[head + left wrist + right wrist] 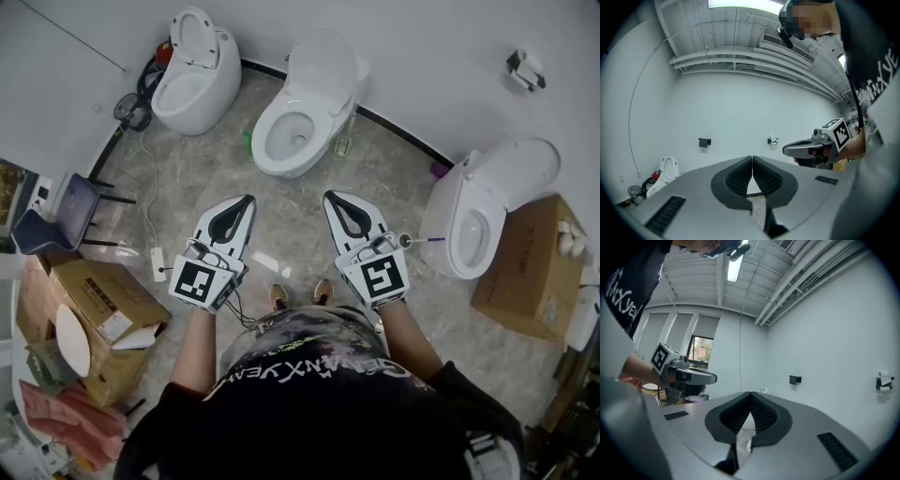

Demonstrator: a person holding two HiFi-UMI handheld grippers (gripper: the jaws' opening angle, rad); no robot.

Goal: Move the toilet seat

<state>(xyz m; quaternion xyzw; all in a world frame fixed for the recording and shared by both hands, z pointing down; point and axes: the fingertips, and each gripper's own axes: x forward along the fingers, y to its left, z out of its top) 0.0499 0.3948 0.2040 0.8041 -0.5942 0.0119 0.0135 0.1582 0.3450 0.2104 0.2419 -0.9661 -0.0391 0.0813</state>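
Observation:
Three white toilets stand along the wall in the head view. The middle toilet [305,103] is straight ahead, its lid raised and its bowl showing. The left toilet [192,70] and the right toilet [483,211] also have their lids up. My left gripper [247,201] and right gripper [329,198] are held side by side above the floor, short of the middle toilet, touching nothing. Both are shut and empty. In the left gripper view the shut jaws [752,158] point at the wall, with the left toilet [665,172] low at the left. The right gripper's jaws [750,393] are likewise pressed together.
Cardboard boxes [98,314] and a dark chair [56,216] stand at the left. Another box [534,267] sits beside the right toilet. A white power strip [157,265] with its cable lies on the floor by the left gripper. Two fittings [704,142] are mounted on the wall.

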